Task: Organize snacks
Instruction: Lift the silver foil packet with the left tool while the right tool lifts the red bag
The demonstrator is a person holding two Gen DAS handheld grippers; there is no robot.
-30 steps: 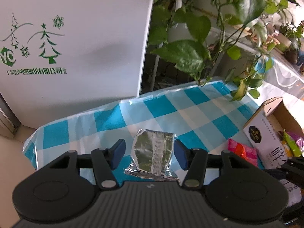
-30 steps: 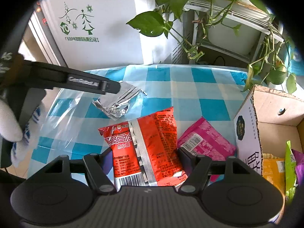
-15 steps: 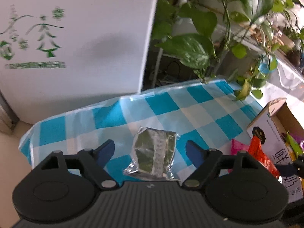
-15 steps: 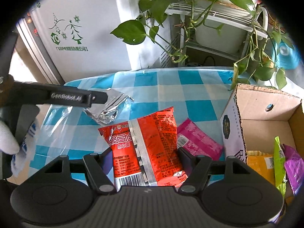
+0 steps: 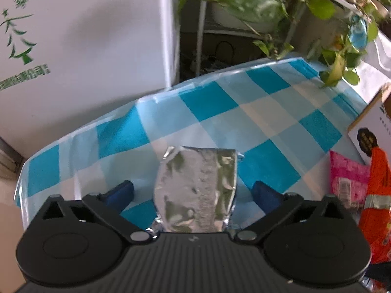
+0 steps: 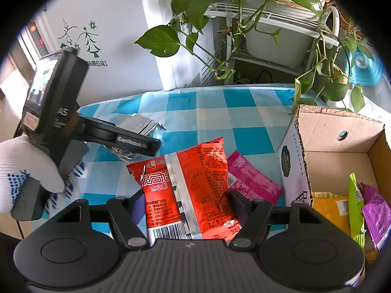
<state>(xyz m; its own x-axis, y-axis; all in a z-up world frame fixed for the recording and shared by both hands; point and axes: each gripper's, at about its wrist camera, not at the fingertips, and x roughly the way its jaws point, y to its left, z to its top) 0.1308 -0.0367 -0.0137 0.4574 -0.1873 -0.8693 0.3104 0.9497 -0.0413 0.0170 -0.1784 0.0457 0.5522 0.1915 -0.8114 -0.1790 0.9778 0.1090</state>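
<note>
The right claw (image 6: 187,199) grips a red snack packet (image 6: 185,185) above the checkered bench (image 6: 220,112); the left claw (image 6: 136,142) hovers over a silver packet (image 6: 139,127).

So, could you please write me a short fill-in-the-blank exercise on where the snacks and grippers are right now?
1. The right gripper is shut on the ____ packet.
2. The silver packet lies between the open fingers of the ____ gripper.
3. The pink packet lies on the ____ tablecloth.
4. The yellow packet sits inside the cardboard ____.

Missing words: red; left; checked; box
</note>
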